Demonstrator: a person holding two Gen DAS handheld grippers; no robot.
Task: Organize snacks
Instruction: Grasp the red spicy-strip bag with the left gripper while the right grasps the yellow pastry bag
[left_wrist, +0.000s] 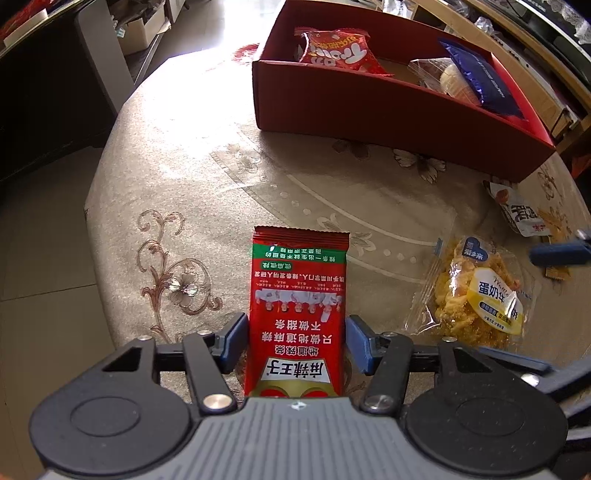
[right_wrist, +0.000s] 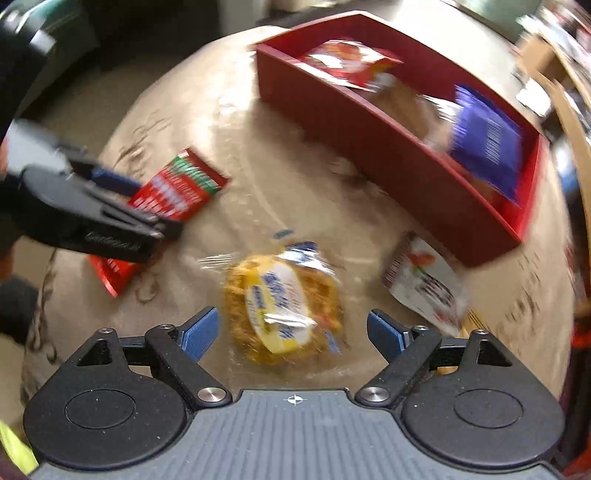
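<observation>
left wrist view: left claw (left_wrist: 295, 341) apart around red packet (left_wrist: 299, 314); right claw (right_wrist: 293, 332) apart over yellow snack (right_wrist: 284, 310).

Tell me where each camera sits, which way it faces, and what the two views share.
Left wrist: on the left hand-held gripper, looking forward along its fingers at the red snack packet lying between the open jaws; only that tool's own fingers show.
Right wrist: on the right hand-held gripper, blurred, looking down at the yellow pastry pack between its open jaws; the other gripper shows at left.
Shared: both packs, the red box and the white packet.
</observation>
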